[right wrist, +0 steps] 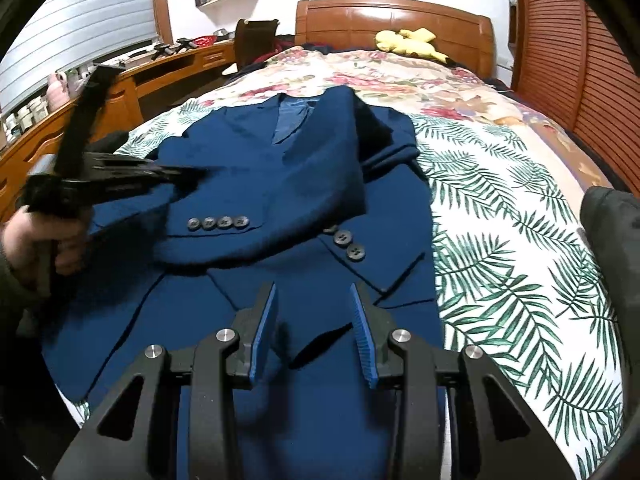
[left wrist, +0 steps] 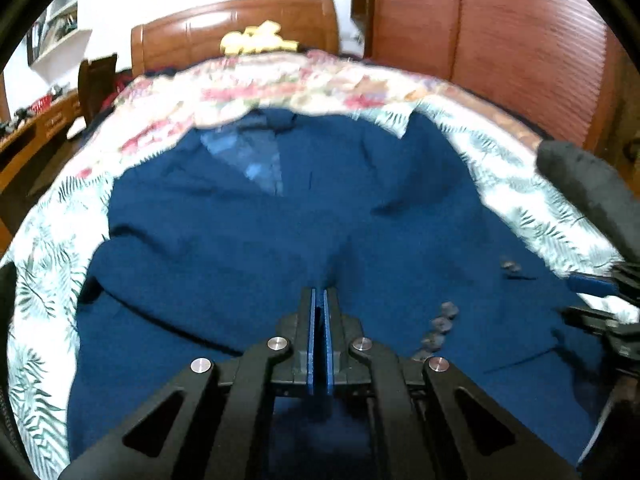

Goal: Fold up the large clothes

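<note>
1. The blue jacket lies flat, front side up, on the bed, collar toward the headboard. One sleeve is folded across the chest, its cuff buttons showing.
2. My left hand-held gripper: pads together, low over the jacket's middle. The left wrist view is blurred, and I can't tell if any cloth is pinched between the pads. In the right wrist view it sits over the jacket's left side.
3. My right hand-held gripper: pads apart, nothing between them, hovering over the lower front panel near the hem.
4. My judgement of the step: sleeves are going in, and the next fold brings the hem up toward the collar.
5. To do it well: drop the right pads onto the hem edge, pinch both fabric layers, and take the matching corner with the left gripper. Lift both together and carry them evenly so the fold line stays straight.
6. Risk: the thick fabric and lapel may bunch, and the folded sleeve could slide off the chest if dragged. Keep the lift low.
7. Containers: none in play. The yellow plush toy sits by the headboard, well clear. The desk to the left holds clutter too small to identify.
</note>
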Demonstrator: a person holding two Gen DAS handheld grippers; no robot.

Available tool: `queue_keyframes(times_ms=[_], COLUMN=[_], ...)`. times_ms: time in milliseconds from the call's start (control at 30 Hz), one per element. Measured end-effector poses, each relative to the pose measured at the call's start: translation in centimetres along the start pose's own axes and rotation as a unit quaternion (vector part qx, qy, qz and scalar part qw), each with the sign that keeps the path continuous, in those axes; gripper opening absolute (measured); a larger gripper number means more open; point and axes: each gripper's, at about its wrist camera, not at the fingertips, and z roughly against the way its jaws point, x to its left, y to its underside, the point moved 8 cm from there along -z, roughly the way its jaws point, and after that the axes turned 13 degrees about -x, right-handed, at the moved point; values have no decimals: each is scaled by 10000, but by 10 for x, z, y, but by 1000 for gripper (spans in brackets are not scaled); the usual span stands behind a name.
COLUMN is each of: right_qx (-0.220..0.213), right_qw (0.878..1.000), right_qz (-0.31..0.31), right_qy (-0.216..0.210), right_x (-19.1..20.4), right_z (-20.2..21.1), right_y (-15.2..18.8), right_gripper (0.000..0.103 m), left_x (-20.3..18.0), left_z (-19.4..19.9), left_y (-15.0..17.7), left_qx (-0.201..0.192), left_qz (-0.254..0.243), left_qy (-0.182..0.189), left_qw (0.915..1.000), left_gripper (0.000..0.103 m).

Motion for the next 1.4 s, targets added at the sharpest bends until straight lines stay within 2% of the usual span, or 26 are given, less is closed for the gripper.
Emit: queue_keyframes(times_ms=[300, 500, 700, 933, 1100, 1167, 1267, 1400], right_qx=[-276, -227, -59, -12, 14, 30, 38, 66], right_qw=[9984, 9984, 9984, 9983, 9985, 9986, 9987, 9986], right_qz=[-355, -320, -286, -299, -269, -248, -223, -217], right_qy=[350, 400, 494, 503, 480, 472, 461, 471], right_x=[-12, -4, -4, -1, 2, 2, 2, 2], right_z=[-3, -19, -35, -41, -44, -45, -45, -45], right_y=[-28, -32, -27, -25, -23, -22, -21, -18], right_gripper=[38, 38, 38, 38, 38, 38, 38, 38], left_x=[17, 53, 79, 84, 82, 79, 81, 85], left_z=[107, 153, 169, 155, 150, 149, 149, 161], left_y=[-47, -49, -24, 11, 20, 22, 31, 48], left_qx=[-899, -1169, -1073, -688, -622, -609, -568, -506], left_qz=[-204, -207, -127, -70, -89, -13, 107, 166], left_qy=[27, -172, -462, -593, -752, -718, -676, -714], left_qw=[9957, 9928, 9931, 9958, 9952, 9956, 9960, 9960], left_gripper=[3, 3, 3, 3, 14, 31, 45, 48])
